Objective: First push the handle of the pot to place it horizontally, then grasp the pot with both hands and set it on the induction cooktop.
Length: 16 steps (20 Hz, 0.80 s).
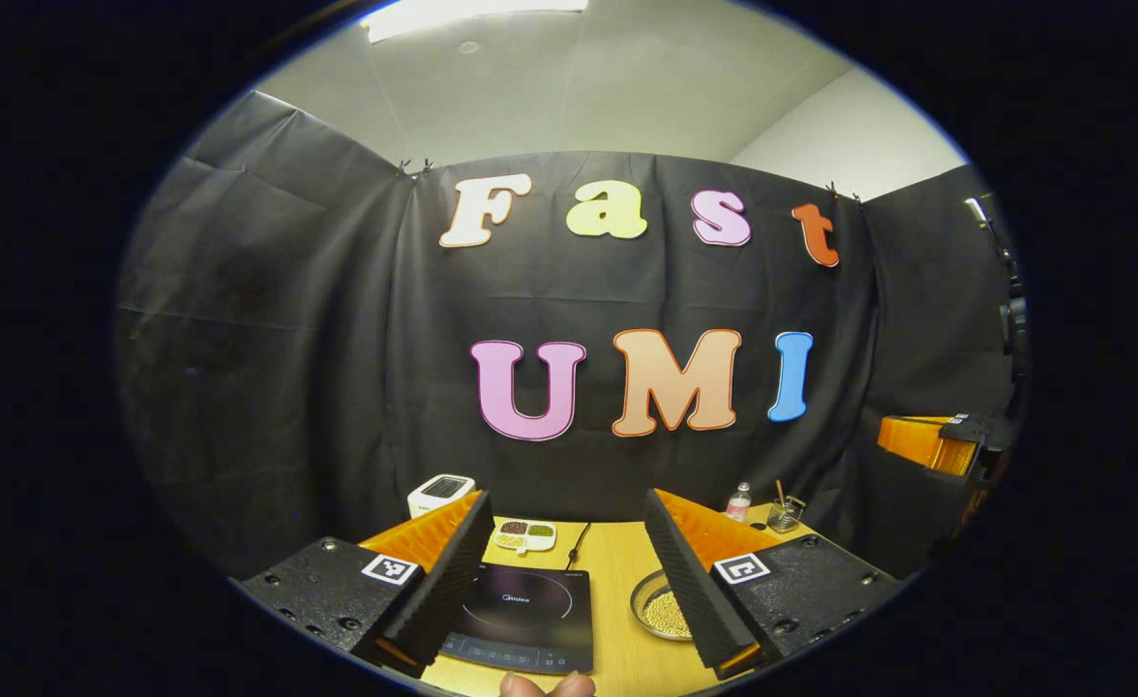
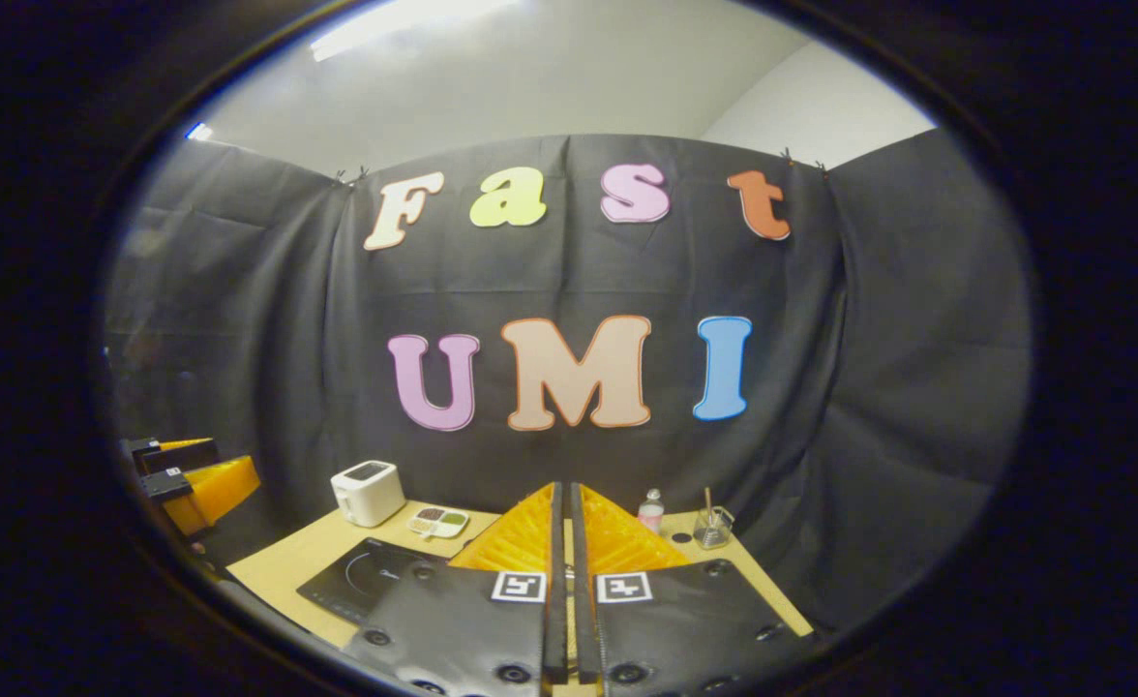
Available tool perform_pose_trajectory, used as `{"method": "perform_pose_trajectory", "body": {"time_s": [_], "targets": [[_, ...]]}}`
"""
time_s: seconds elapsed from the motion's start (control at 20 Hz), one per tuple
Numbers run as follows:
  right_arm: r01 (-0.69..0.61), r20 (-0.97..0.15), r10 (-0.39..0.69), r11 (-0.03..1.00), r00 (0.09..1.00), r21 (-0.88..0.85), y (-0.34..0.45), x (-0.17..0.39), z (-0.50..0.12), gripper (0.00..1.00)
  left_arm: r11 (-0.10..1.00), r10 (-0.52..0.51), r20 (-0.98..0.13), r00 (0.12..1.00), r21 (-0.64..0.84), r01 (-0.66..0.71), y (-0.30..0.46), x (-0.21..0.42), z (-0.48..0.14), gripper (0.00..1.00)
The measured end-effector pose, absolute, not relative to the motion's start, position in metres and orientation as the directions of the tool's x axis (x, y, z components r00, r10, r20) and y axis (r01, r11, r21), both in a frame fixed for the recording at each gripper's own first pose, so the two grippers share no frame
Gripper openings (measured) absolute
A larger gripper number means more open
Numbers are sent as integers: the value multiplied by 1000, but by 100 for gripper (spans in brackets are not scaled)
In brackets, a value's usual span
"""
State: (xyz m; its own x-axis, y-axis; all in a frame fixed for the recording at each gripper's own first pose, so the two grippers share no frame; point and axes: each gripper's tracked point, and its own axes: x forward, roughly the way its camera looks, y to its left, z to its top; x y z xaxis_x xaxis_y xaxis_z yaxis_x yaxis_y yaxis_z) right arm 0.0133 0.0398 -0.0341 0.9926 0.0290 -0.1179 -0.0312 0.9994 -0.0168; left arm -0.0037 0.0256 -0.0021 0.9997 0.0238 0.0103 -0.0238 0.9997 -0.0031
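While both tongs hang high above the bench [image 1: 617,571], no step has begun. Left tongs [image 1: 569,571] spread wide over the induction cooktop [image 1: 525,615]; right tongs [image 2: 561,542] pressed together, holding nothing. Pot location can't be told; a shallow dish of beads [image 1: 664,608] sits just right of the cooktop. Next move likely calls for lowering, finding the pot handle, nudging it sideways.

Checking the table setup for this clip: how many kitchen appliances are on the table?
2. The induction cooktop lies flat near the table's front edge; a white toaster stands at the back corner by the booth wall. The tools' fingers cover part of the table, so others may be hidden.
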Motion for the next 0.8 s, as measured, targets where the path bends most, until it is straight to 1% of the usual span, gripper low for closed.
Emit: {"method": "perform_pose_trajectory", "body": {"time_s": [0.05, 0.1, 0.15, 0.2, 0.25, 0.3, 0.35, 0.4, 0.45, 0.5, 0.55, 0.6, 0.65, 0.7, 0.75, 0.8], "targets": [[-30, -131, 28, 999, 991, -19, 44, 17, -40, 5, 1000, 18, 13, 1000, -4, -18, 28, -4, -4, 95], [-26, -139, 23, 999, 990, -19, 45, 14, -39, 5, 1000, 11, 13, 1000, -7, -11, 31, -3, -4, 93], [-34, -169, 33, 999, 985, -3, 50, 18, -46, 5, 1000, 3, 12, 1000, -9, -3, 33, -2, -6, 95], [-37, -219, 38, 999, 975, 8, 53, 14, -60, 4, 1000, -3, 7, 1000, -13, 3, 36, -2, -9, 95], [-39, -237, 42, 999, 971, 17, 55, 12, -65, 0, 1000, -8, -1, 1000, -21, 8, 38, -1, -14, 95], [-55, -245, 58, 998, 968, 20, 59, 16, -69, 0, 999, -14, -6, 1000, -30, 14, 40, 0, -16, 92], [-58, -253, 57, 998, 966, 4, 60, 20, -71, 2, 999, -20, -13, 1000, -36, 19, 41, 1, -19, 95], [-62, -261, 57, 998, 964, -11, 58, 21, -73, 7, 999, -24, -21, 999, -40, 23, 42, 3, -22, 95], [-68, -279, 62, 998, 958, -10, 61, 24, -79, 2, 999, -25, -27, 999, -43, 24, 43, 5, -25, 95], [-73, -299, 71, 997, 952, 5, 60, 25, -90, 2, 999, -21, -35, 999, -46, 20, 45, 9, -27, 95], [-76, -321, 80, 997, 944, 25, 61, 29, -101, 2, 999, -16, -41, 999, -52, 14, 46, 12, -31, 92], [-83, -350, 94, 995, 932, 45, 61, 33, -113, 2, 998, -7, -45, 999, -58, 4, 46, 17, -34, 93], [-89, -389, 105, 994, 915, 60, 61, 35, -130, 0, 998, 7, -61, 998, -56, -11, 47, 23, -39, 96], [-100, -419, 121, 992, 900, 72, 60, 35, -145, 2, 998, 20, -78, 997, -55, -25, 48, 26, -43, 92], [-114, -440, 138, 990, 887, 81, 61, 38, -157, 3, 998, 19, -75, 997, -62, -24, 44, 29, -42, 96], [-124, -470, 152, 988, 869, 89, 61, 41, -172, 3, 998, 15, -88, 996, -61, -21, 39, 34, -44, 96]]}}
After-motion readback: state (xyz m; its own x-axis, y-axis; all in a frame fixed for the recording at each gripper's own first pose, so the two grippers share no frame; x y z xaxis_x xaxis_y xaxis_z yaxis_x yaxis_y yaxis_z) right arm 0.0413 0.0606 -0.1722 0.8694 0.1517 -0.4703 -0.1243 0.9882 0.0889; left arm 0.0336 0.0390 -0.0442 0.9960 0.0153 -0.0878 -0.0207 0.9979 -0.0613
